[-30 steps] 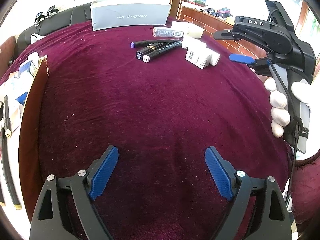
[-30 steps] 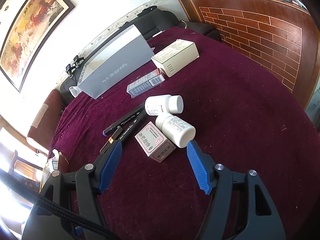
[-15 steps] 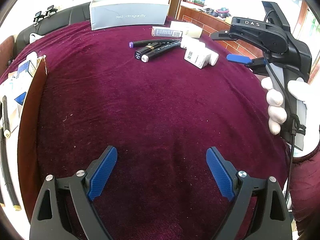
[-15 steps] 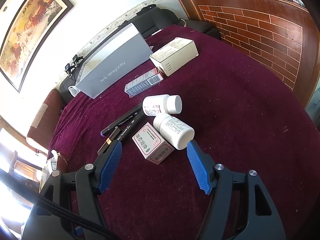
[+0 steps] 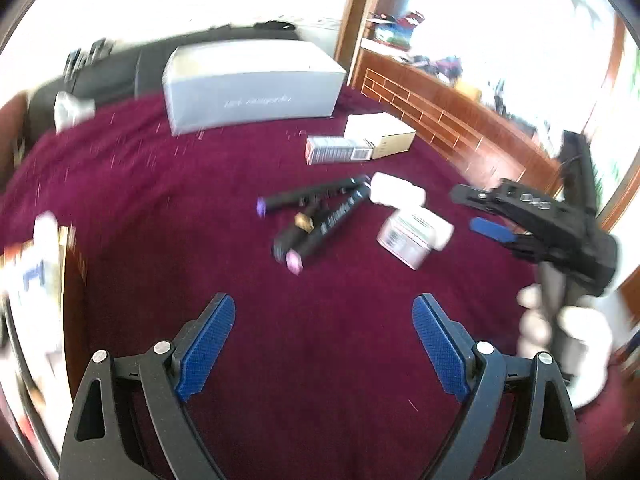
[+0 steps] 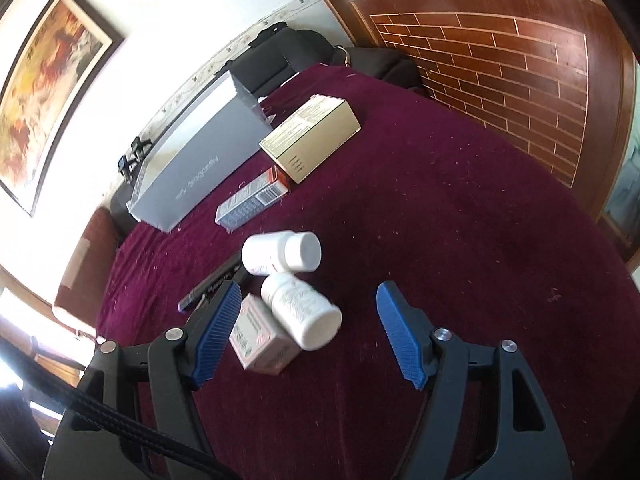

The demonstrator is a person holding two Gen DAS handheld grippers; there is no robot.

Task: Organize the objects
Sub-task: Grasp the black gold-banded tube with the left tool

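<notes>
On the maroon cloth lie two white pill bottles, the near one (image 6: pixel 304 312) and the far one (image 6: pixel 280 252), beside a small pink box (image 6: pixel 256 340) and several black pens (image 5: pixel 320 220). My right gripper (image 6: pixel 309 288) hangs over the near bottle and the pink box. Its jaws are opening; both things lie between them and the pads touch neither. A white-gloved hand (image 5: pixel 560 332) holds it at the right of the left wrist view. My left gripper (image 5: pixel 324 304) is open over bare cloth, short of the pens, with nothing between its fingers.
A long grey box (image 6: pixel 200 160) stands at the back, with a beige carton (image 6: pixel 316 136) and a small barcoded box (image 6: pixel 252 200) in front of it. A cardboard box of items (image 5: pixel 40 272) sits at the left edge. A brick-patterned wooden wall (image 6: pixel 500 60) borders the right.
My left gripper has moved forward toward the pens, and its view is blurred. My right gripper has closed in, so the near bottle and pink box now sit between its jaws.
</notes>
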